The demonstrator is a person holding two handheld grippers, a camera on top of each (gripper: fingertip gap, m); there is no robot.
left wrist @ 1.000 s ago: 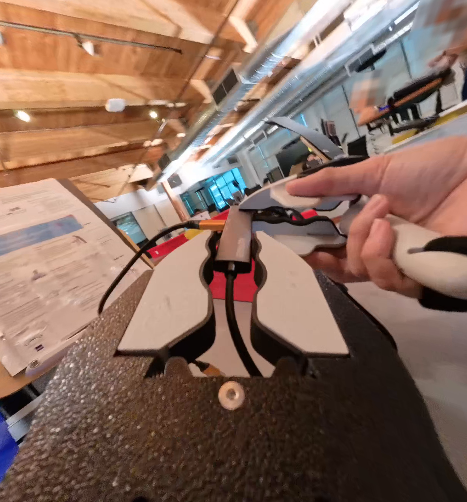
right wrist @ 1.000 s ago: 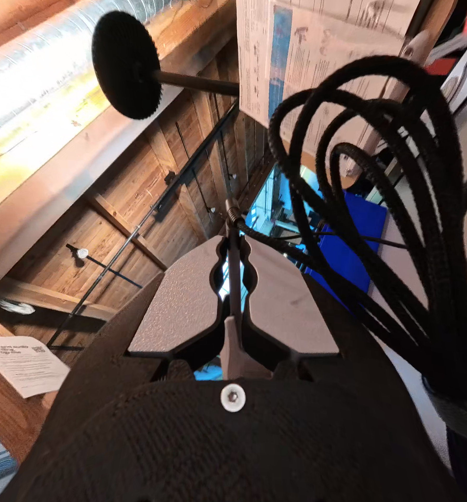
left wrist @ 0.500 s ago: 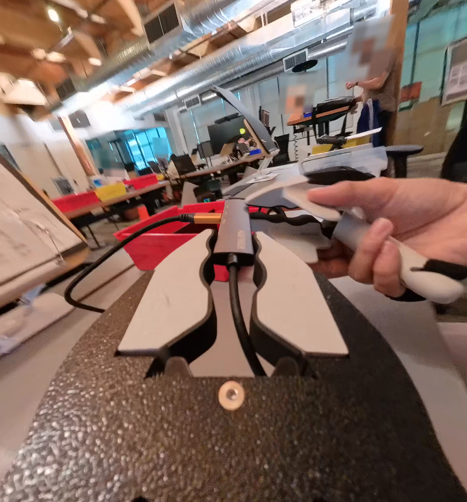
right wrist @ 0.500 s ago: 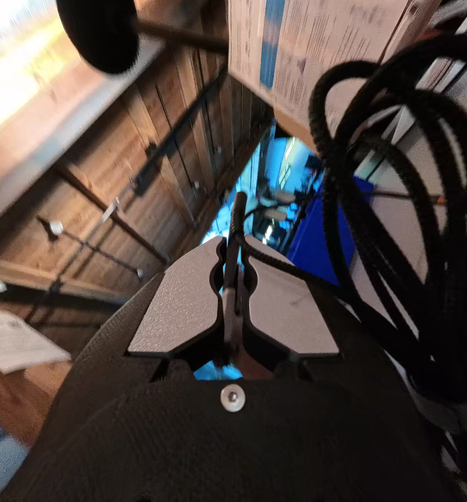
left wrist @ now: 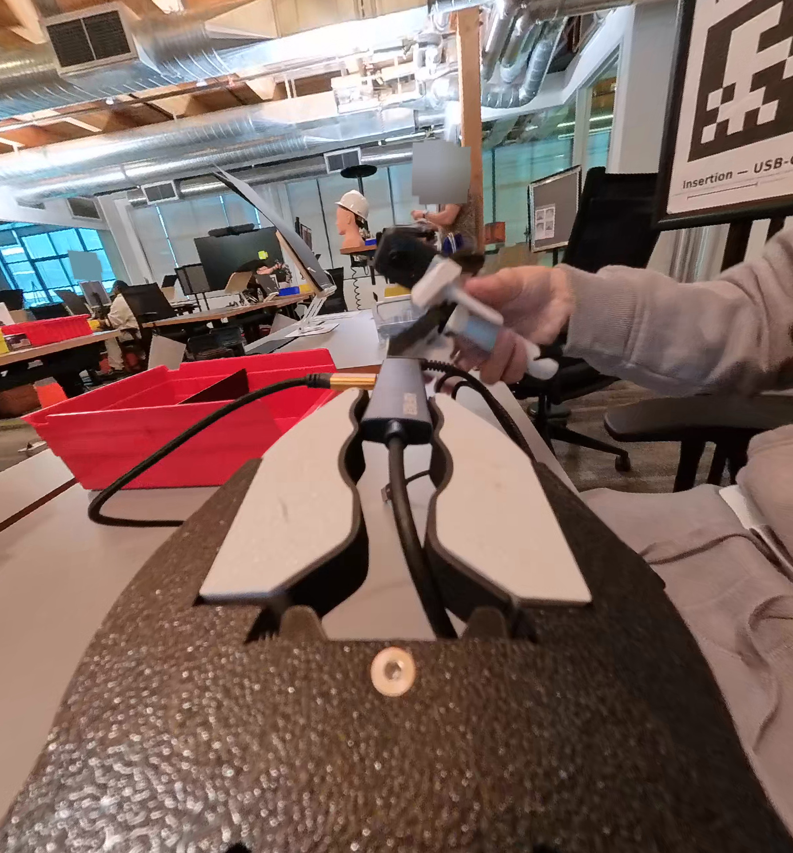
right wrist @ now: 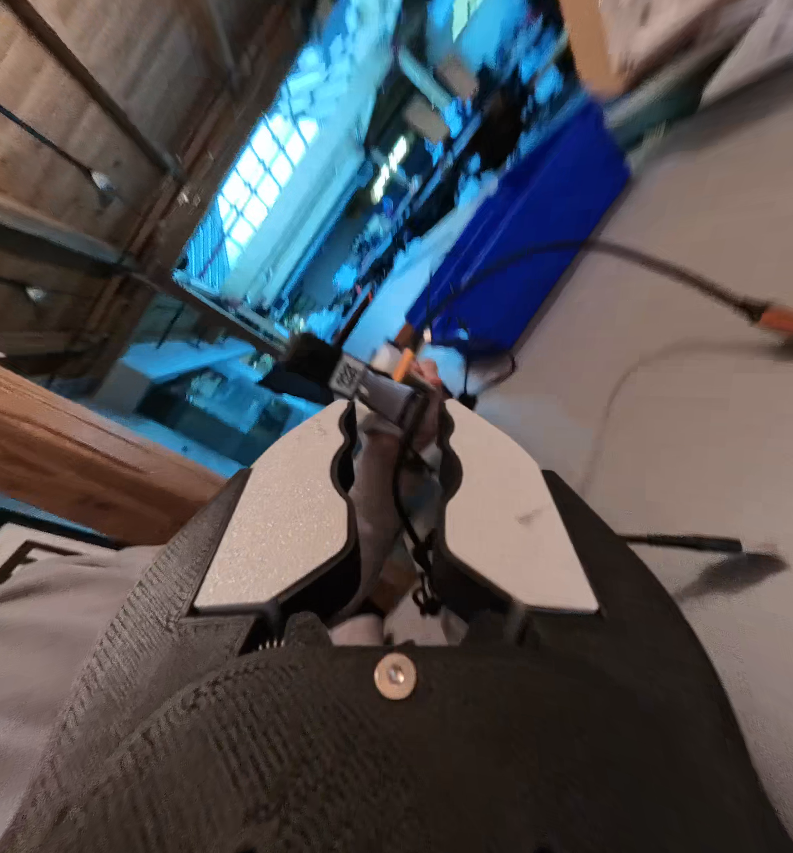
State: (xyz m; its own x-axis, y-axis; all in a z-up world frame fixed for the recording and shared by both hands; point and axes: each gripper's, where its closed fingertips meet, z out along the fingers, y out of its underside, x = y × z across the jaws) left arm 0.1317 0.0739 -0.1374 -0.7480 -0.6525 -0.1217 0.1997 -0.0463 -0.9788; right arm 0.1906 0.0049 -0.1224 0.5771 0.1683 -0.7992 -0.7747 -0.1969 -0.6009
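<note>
Grey adapter (left wrist: pixel 396 397), a slim dark-grey hub, is sitting clamped between the tips of the left gripper (left wrist: pixel 396 415), whose fingers (left wrist: pixel 293 507) are closing on its near end. It is pointing away from the camera, level over the pale bench (left wrist: pixel 25 577). Going left to right in the left wrist view: a red bin (left wrist: pixel 122 429) is standing on the bench at the far left; a black cable (left wrist: pixel 177 443) is looping off the bench beside the bin and rising to a gold-collared plug (left wrist: pixel 350 381) seated in the adapter's left side; the adapter's own black lead (left wrist: pixel 410 517) is running back toward the camera between the fingers; a thinner black cord (left wrist: pixel 486 401) is arching off to the right of the adapter's far end. Farther right and higher, a hand (left wrist: pixel 519 314) in a grey sleeve (left wrist: pixel 671 332) is reaching in from the right, wrist roughly level, wrapping around the white handle of the right gripper (left wrist: pixel 408 341), which is hanging just above and beyond the adapter; its tips are blurred there.

In the right wrist view, heavily blurred and tilted, the right gripper's (right wrist: pixel 396 415) fingers (right wrist: pixel 288 517) are standing apart with a clear gap, gripping nothing. A thin black cord (right wrist: pixel 415 531) is lying in that gap. To the right, a plug with an orange collar (right wrist: pixel 782 321) is hanging over the bench (right wrist: pixel 685 438), with a blue bin (right wrist: pixel 523 258) beyond.
</note>
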